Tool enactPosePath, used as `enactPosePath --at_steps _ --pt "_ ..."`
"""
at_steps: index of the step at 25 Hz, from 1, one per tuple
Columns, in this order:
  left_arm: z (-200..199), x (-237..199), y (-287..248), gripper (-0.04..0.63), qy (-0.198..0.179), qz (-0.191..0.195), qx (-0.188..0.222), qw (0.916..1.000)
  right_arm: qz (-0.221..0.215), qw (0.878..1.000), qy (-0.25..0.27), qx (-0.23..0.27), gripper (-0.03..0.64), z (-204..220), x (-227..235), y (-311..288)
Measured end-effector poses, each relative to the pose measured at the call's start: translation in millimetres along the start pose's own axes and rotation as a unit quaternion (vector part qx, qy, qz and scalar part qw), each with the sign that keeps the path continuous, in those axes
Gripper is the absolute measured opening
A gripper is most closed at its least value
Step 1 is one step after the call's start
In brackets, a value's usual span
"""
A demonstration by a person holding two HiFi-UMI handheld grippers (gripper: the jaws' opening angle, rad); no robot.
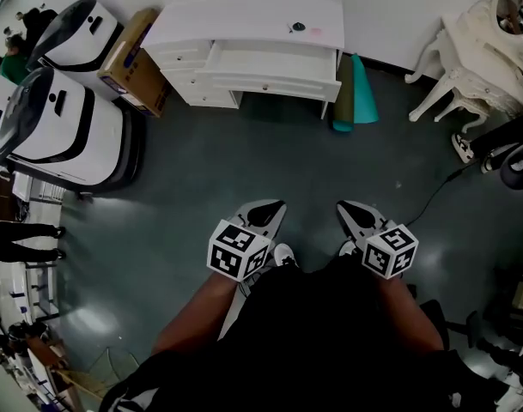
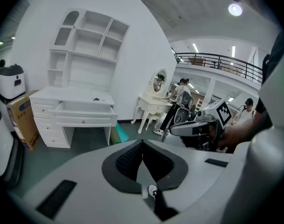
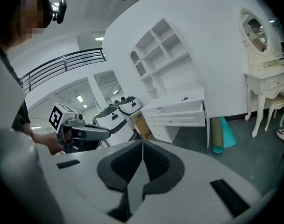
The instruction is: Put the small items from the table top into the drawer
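A white desk (image 1: 244,11) stands across the grey floor, far ahead of me, with its wide drawer (image 1: 265,61) pulled open. On its top lie a small dark item (image 1: 297,27) and a pink item (image 1: 316,33). My left gripper (image 1: 276,205) and right gripper (image 1: 343,205) are held low by my legs, side by side, pointing at the desk. Both are shut, pads together, with nothing in them. The left gripper view shows the desk (image 2: 79,97) and the dark item (image 2: 96,98) far off. From the right gripper view the drawer (image 3: 179,116) also looks distant.
A cardboard box (image 1: 132,58) and two white machines (image 1: 68,131) stand left of the desk. Rolled teal mats (image 1: 355,93) lean at its right leg. An ornate white vanity (image 1: 489,41) is at far right, with a cable (image 1: 433,197) on the floor. People stand at the far left.
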State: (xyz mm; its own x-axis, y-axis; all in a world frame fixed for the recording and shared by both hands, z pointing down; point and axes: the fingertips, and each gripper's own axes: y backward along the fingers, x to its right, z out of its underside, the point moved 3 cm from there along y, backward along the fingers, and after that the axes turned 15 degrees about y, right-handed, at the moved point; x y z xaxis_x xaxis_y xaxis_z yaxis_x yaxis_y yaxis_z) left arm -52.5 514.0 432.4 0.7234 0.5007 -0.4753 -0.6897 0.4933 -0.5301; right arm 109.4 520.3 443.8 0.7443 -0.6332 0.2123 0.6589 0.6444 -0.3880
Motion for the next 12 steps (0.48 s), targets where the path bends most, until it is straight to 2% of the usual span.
enactPosePath --at_steps 5,12 --pt "7 -21 9 0.011 0.011 0.0 0.0 0.9999 0.007 1.0 0.001 -0.017 0.028 4 -9 -9" --pt "-8 -37 8 0.011 0.017 0.002 0.013 0.9998 0.018 1.0 0.006 -0.011 0.028 -11 -1 -23"
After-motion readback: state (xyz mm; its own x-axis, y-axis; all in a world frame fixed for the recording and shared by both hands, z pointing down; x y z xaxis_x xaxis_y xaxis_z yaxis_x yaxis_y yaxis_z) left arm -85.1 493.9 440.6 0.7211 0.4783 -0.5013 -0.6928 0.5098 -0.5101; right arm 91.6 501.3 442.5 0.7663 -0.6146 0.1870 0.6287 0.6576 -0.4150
